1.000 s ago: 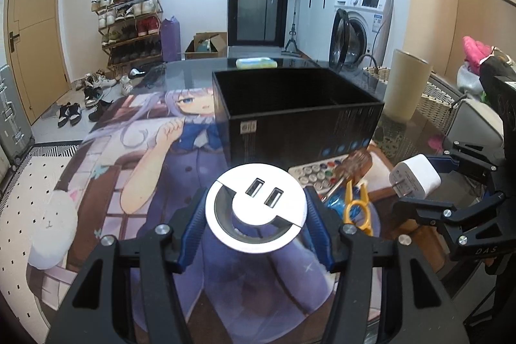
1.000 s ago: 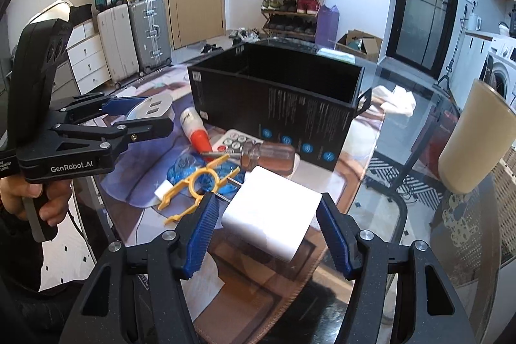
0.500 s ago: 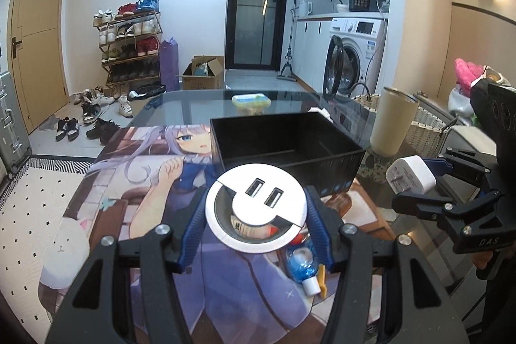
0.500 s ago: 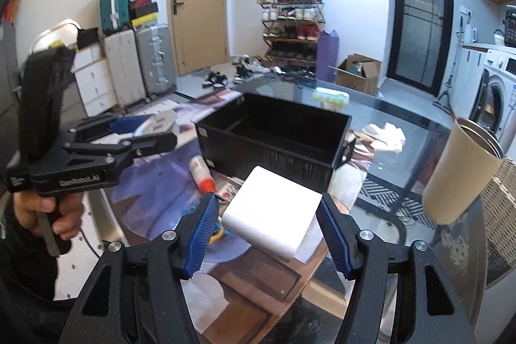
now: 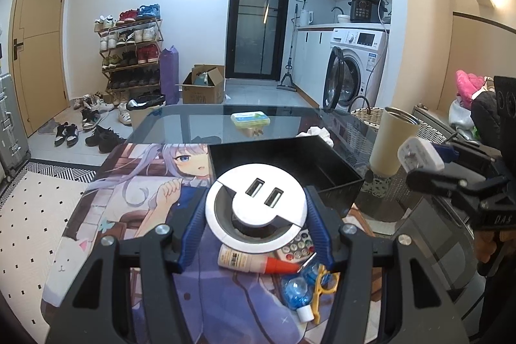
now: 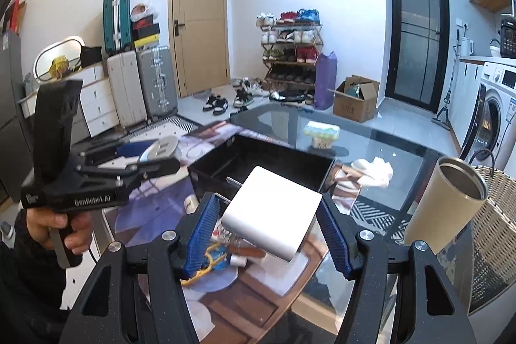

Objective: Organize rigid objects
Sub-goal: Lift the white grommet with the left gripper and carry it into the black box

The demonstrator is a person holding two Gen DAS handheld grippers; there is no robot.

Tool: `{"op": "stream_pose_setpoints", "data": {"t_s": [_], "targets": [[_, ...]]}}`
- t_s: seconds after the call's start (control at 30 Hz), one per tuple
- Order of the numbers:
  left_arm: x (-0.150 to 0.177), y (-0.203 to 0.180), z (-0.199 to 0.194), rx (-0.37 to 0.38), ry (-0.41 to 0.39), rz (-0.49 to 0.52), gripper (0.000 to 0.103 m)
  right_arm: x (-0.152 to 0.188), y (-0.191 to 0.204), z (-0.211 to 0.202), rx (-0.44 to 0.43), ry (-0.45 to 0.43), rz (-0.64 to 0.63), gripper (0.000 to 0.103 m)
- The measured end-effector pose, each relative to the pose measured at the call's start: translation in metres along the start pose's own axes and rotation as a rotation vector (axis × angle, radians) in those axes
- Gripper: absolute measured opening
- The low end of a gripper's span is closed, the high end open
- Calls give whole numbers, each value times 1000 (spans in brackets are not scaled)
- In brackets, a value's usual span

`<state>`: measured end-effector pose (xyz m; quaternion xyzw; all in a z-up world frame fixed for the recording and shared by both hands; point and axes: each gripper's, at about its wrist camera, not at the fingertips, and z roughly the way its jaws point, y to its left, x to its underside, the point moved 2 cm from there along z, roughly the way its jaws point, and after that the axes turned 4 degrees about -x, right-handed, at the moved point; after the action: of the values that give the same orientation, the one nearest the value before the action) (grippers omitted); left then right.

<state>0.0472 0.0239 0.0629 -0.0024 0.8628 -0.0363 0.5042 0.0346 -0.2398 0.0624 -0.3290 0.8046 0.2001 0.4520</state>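
Observation:
My left gripper [image 5: 254,220] is shut on a round white USB socket disc [image 5: 254,210], held in the air above the printed mat. My right gripper [image 6: 269,226] is shut on a white plug adapter [image 6: 274,211], also lifted; it shows at the right of the left wrist view as the adapter [image 5: 419,154]. An open black box [image 5: 290,163] stands on the table just beyond both, seen too as the box [image 6: 264,163]. Below the disc lie a glue bottle [image 5: 245,258], a paint palette [image 5: 298,249], a small blue bottle [image 5: 298,292] and a yellow clip [image 5: 324,282].
A tan tumbler [image 6: 445,205] stands on the glass table at the right. A green-and-white pack [image 5: 251,120] and a crumpled white cloth [image 6: 374,171] lie behind the box. A wicker basket [image 6: 496,215] sits beside the table. A hand [image 6: 54,228] grips the left tool.
Both grippers have risen with their loads, so the black box now shows from above and its inside is visible. The items on the mat have slid lower in view.

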Motion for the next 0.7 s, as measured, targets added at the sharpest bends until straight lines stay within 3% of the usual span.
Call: {"op": "stream_pose_setpoints", "data": {"t_s": [0.33,0.7], "targets": [[-14,-6,10,16,-15,-2,57,-30,-20,-6,-3,-39,6,63],[-20,-4,53,-15,22,-14,57,-40,-22,52,2,36,-47,63]]}}
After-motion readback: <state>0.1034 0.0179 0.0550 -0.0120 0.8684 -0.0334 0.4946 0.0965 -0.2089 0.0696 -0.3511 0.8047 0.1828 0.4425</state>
